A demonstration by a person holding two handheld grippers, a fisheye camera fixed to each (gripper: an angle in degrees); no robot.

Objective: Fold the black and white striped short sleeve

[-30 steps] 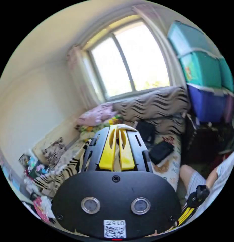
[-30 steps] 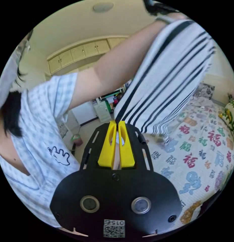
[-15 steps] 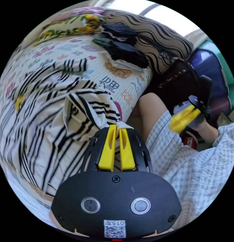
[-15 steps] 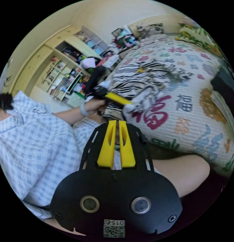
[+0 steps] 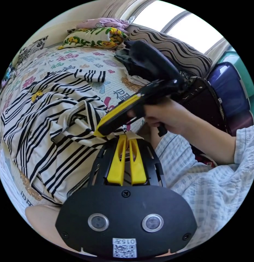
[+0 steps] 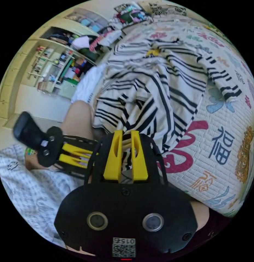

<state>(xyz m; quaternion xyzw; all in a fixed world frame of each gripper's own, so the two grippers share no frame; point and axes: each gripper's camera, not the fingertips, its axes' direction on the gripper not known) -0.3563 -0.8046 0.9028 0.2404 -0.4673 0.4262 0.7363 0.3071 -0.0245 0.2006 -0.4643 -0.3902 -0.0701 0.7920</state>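
My left gripper (image 5: 127, 137) is pinching the striped shirt's (image 5: 47, 109) near hem; my right gripper (image 6: 126, 133) is clamping striped fabric too. The shirt is lying crumpled across the printed quilt (image 6: 222, 152), pillows (image 5: 91, 36) lying beyond.

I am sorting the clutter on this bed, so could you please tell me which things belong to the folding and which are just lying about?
In the job:
- striped shirt
- left hand-held gripper
- right hand-held gripper

Lying about:
- floral pillow
- black clothes
- wavy-striped cushion
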